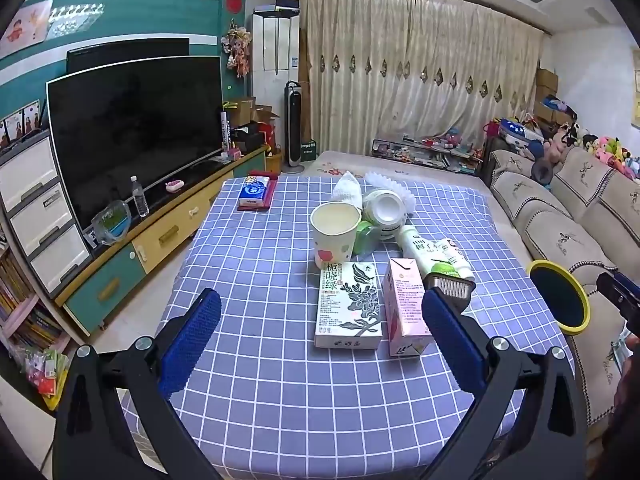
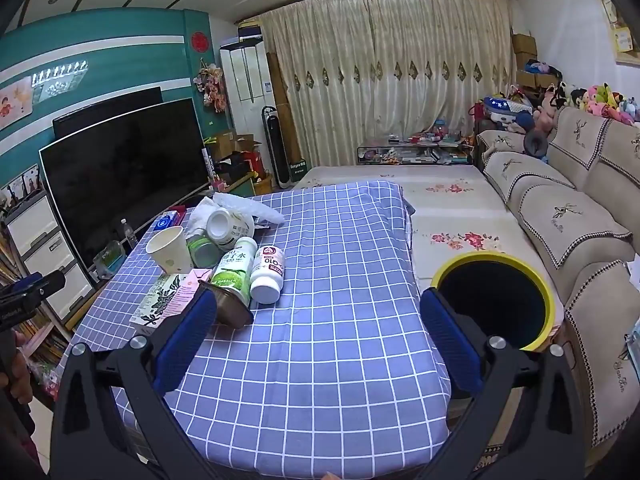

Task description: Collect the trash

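Trash lies on a table with a blue checked cloth [image 1: 260, 280]: a paper cup [image 1: 334, 236], a black-and-white tea carton [image 1: 348, 306], a pink carton [image 1: 404, 306], a green-labelled bottle [image 1: 436, 254], an overturned white tub [image 1: 386, 210] and a metal cup [image 1: 450, 286]. In the right wrist view a white pill bottle [image 2: 268, 274] lies beside the green bottle [image 2: 234, 272]. A black bin with a yellow rim [image 2: 494, 300] stands right of the table. My left gripper [image 1: 320, 316] is open and empty, in front of the cartons. My right gripper [image 2: 318, 324] is open and empty over the cloth.
A tissue pack [image 1: 254, 192] lies at the table's far left. A TV [image 1: 132, 132] on a cabinet stands to the left. A sofa [image 2: 568, 216] runs along the right. A low bed-like surface [image 2: 448, 208] lies behind the table.
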Demonstrator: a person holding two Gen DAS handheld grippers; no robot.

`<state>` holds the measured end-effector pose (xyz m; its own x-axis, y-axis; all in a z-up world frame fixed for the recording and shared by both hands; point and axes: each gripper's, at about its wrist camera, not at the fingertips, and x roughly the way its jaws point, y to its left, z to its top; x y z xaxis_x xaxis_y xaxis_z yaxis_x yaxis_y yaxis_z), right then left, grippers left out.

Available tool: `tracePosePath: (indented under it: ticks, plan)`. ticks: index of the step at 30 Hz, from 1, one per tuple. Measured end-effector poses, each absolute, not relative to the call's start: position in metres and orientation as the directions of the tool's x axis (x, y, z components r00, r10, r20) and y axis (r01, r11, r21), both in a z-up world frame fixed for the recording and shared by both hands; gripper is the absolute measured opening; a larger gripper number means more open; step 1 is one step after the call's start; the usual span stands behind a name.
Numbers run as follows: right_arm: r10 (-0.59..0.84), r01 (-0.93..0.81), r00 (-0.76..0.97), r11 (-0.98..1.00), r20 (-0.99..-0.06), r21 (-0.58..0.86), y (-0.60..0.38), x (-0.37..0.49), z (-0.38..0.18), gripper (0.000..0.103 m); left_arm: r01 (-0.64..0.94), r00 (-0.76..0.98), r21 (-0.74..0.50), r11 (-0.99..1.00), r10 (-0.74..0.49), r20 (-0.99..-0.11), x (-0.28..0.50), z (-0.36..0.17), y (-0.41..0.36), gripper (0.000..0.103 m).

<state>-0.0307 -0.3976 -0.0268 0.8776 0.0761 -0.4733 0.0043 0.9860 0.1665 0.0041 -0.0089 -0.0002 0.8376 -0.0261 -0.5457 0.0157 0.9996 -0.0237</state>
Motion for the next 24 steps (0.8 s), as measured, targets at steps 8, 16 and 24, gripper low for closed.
tracePosePath:
  ticks: [8,16,24]
  plan:
    - [0.079,0.006,0.873,0.985,-0.482,0.171,-0.396,-0.028,-0.029,0.097,0.021,0.83,-0.029,0.999,-0.034,-0.557,0.008,-0.009,-0.011,0.099]
    - [0.082,0.005,0.87,0.985,-0.487,0.175,-0.398,-0.028,-0.031,0.097,0.023,0.827,-0.03,0.999,-0.036,-0.561,0.009,-0.011,-0.011,0.099]
    - [0.083,0.005,0.868,0.984,-0.489,0.177,-0.4,-0.029,-0.034,0.097,0.028,0.821,-0.032,0.999,-0.042,-0.57,0.012,-0.015,-0.013,0.099]
